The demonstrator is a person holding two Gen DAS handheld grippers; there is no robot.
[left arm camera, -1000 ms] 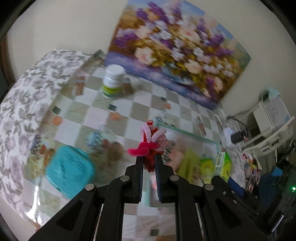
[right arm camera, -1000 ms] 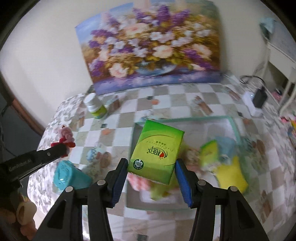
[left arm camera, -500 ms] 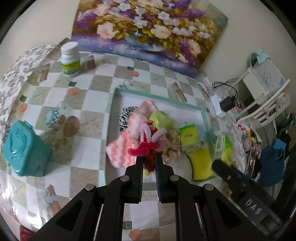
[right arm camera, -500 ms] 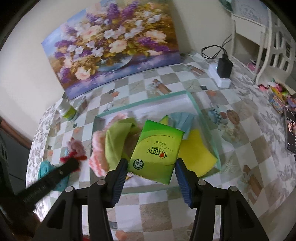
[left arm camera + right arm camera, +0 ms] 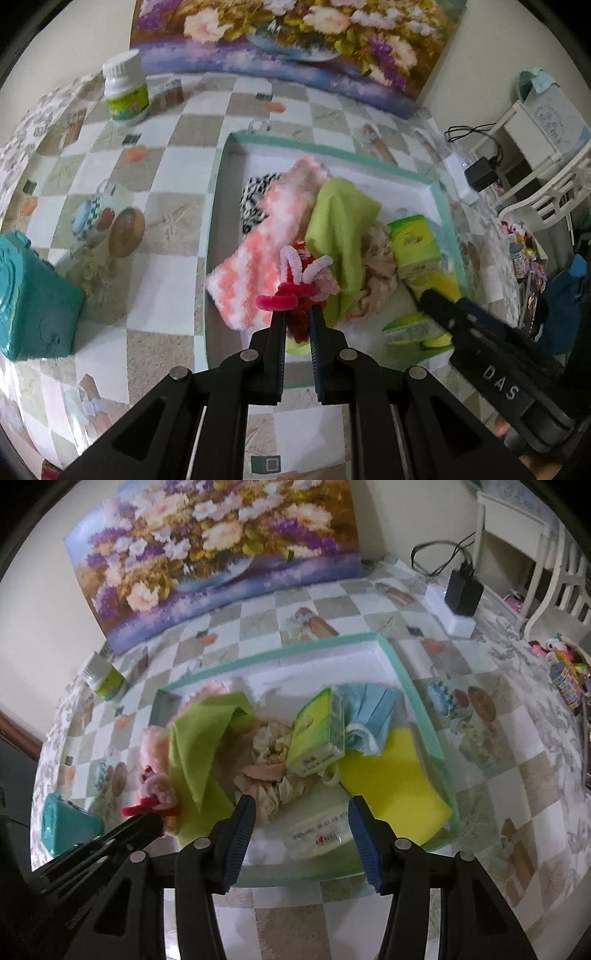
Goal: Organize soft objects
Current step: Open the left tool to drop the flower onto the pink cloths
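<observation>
The left gripper [image 5: 297,315] is clamped on a red and pink pipe-cleaner toy [image 5: 299,280], held over the teal-rimmed tray [image 5: 439,192]; the right gripper [image 5: 301,812] is spread with nothing between its pads; a green tissue pack [image 5: 317,734] is seen lying in the tray among cloths.

A tray [image 5: 413,686] sits on the table [image 5: 491,760]. Cloths [image 5: 199,746] lie in its left part, a tissue pack [image 5: 317,734] in the middle. A bottle [image 5: 125,92] stands behind, to the left.
</observation>
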